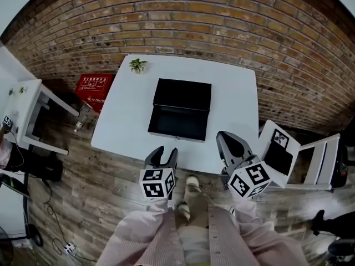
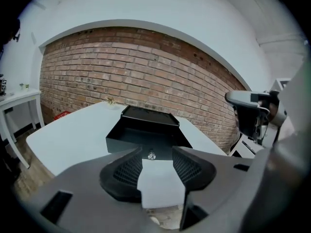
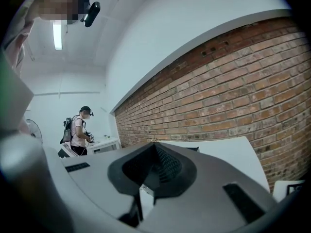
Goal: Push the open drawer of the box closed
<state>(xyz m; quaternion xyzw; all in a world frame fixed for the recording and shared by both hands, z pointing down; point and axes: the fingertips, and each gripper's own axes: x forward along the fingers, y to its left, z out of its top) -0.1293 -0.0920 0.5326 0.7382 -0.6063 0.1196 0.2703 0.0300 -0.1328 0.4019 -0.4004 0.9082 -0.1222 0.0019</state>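
Brick wall (image 1: 183,15) backs a white table (image 1: 233,93), and near the table's middle sits the black box (image 1: 183,94), its drawer (image 1: 178,123) pulled out toward the person and empty. The left gripper (image 1: 166,151) hangs just off the table's near edge, lined up with the drawer front but well short of it, jaws apart with nothing between them. The right gripper (image 1: 226,137), to its right by the same edge, has its jaws closed together on nothing. A small plant (image 1: 138,65) stands at the far left corner. A metal knob (image 2: 152,155) marks the drawer front.
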